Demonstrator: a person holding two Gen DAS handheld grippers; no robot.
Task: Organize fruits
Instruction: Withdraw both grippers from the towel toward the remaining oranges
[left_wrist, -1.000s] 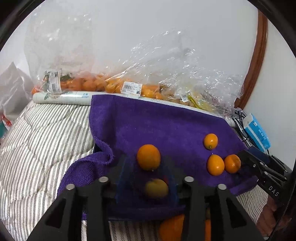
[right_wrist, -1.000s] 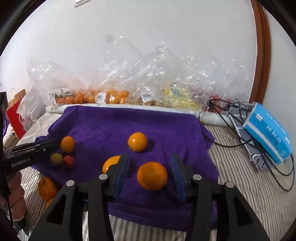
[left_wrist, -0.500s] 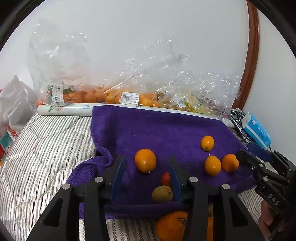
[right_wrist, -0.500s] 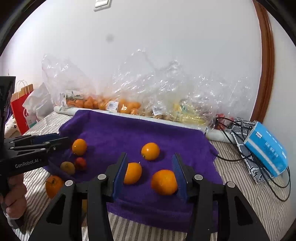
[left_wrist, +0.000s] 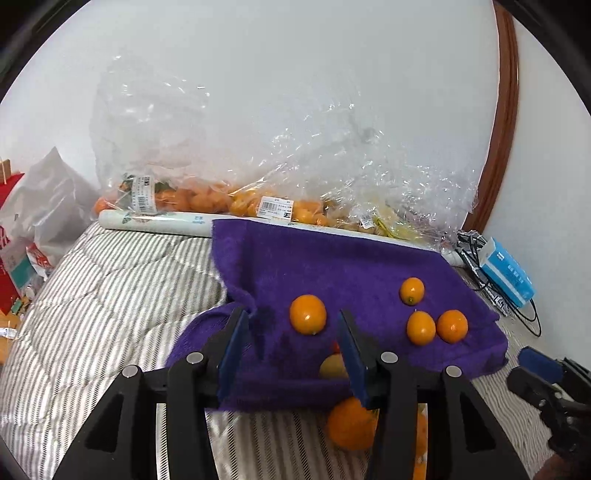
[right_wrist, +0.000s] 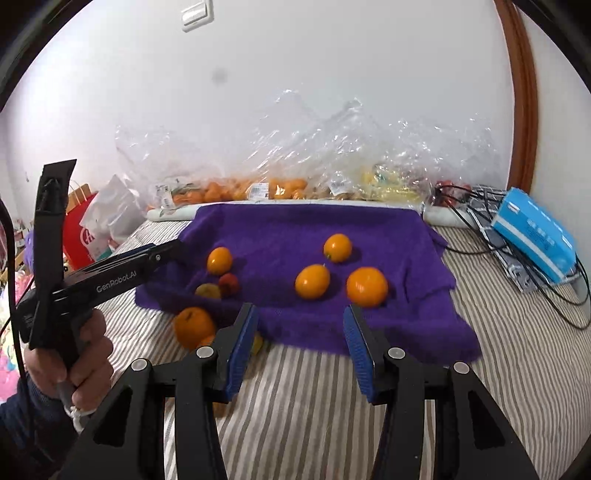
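Left gripper (left_wrist: 291, 347): our jaws are opening, nothing held; an orange (left_wrist: 307, 314) sits just beyond the pads.
Right gripper (right_wrist: 301, 350): parted, empty, over the striped bedding short of the towel's near edge.
Fruit: four oranges on the purple towel (right_wrist: 280, 229); a yellowish fruit (right_wrist: 208, 291) and a red one (right_wrist: 228, 283) by its near-left corner.
Stray: a large orange (right_wrist: 194, 326) lies off that corner.
Risk: we reckon a tug on the loose towel could roll fruit off.

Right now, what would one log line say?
left gripper: jaws opening, empty | right gripper: open, empty | oranges: on purple towel
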